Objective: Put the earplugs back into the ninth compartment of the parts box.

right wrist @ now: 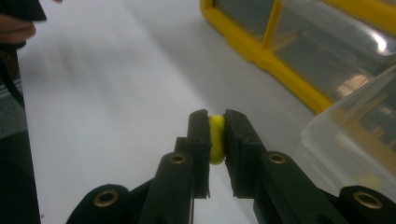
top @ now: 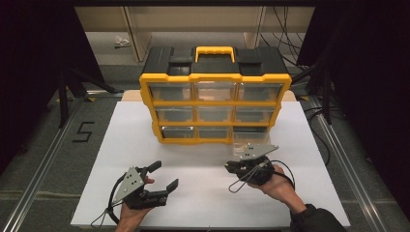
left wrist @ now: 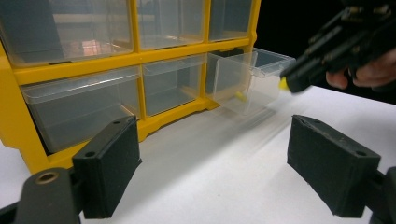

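the small yellow piece sits pinched between my right gripper jaws, just off the pulled-out clear drawer at the organizer's bottom right — it looks light and hard, maybe slick, so i'd hold it across its middle. another yellow bit lies in that drawer. my left gripper hangs wide open, empty, over the white board — dark curtains around

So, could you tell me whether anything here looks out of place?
The bottom-right drawer is pulled out of the organizer while the other drawers sit flush. A small yellow piece lies inside it, and the right tongs pinch another yellow piece.
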